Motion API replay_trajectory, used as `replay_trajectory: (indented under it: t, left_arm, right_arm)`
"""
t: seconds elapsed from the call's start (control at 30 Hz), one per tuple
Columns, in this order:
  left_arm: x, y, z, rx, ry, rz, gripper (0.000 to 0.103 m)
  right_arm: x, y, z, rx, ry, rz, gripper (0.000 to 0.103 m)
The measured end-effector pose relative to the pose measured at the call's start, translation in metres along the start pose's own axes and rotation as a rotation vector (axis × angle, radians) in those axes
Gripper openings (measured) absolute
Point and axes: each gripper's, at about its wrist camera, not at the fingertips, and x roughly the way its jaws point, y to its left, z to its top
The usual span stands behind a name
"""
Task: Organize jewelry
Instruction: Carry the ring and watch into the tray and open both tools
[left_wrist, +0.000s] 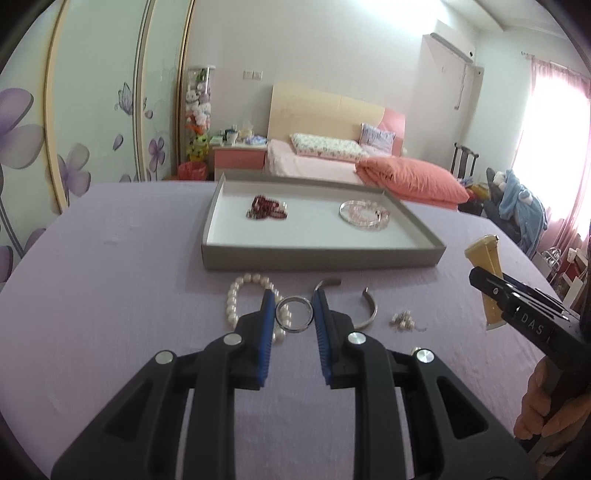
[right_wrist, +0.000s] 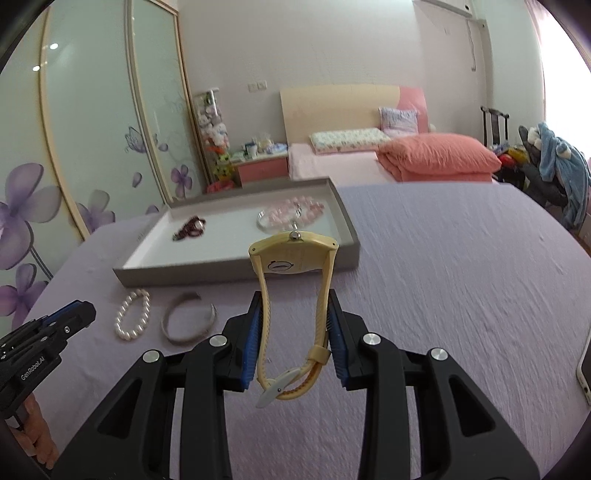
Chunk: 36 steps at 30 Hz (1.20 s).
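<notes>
Yellow watch (right_wrist: 293, 314), strap clamped between the right gripper (right_wrist: 295, 325) pads, is held above the table with its face at the far end, long axis running near to far. Left gripper (left_wrist: 293, 310) is closed on a silver ring (left_wrist: 294, 314), lifted over a pearl bracelet (left_wrist: 236, 306) on the lilac tablecloth (right_wrist: 443, 295). Beyond, a grey tray (left_wrist: 321, 254) holds red beads (left_wrist: 267, 209) at left and a pink bracelet (left_wrist: 365, 216) at right, in a bedroom.

A lilac cloth is seen over the worktop (left_wrist: 110, 258), a grey tray (left_wrist: 317, 260) with a white floor is shown holding dark red beads (left_wrist: 267, 210) and pale pink beads (left_wrist: 369, 216), and a cream-yellow watch (right_wrist: 293, 280) is framed by blue-padded black claws (right_wrist: 295, 328).
</notes>
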Motion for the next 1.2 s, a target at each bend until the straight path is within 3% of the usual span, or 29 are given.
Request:
replay_trajectory:
  t: [0.37, 0.63, 0.93, 1.07, 1.2]
  left_arm:
    - [0.008, -0.002, 0.036, 0.012, -0.095, 0.015, 0.022]
    - [0.031, -0.009, 0.072, 0.046, -0.181, 0.030, 0.022]
    - [0.066, -0.006, 0.106, 0.033, -0.205, 0.053, 0.022]
    - [0.086, -0.007, 0.117, 0.053, -0.203, 0.061, 0.022]
    - [0.112, -0.006, 0.121, 0.045, -0.154, 0.054, 0.022]
  right_arm:
    - [0.008, 0.010, 0.030, -0.036, -0.066, 0.023, 0.034]
    - [0.026, 0.022, 0.061, -0.054, -0.164, 0.020, 0.034]
    - [0.049, 0.031, 0.086, -0.074, -0.226, 0.012, 0.034]
    - [0.068, 0.033, 0.095, -0.069, -0.199, 0.020, 0.034]
    - [0.107, 0.030, 0.104, -0.041, -0.096, 0.041, 0.034]
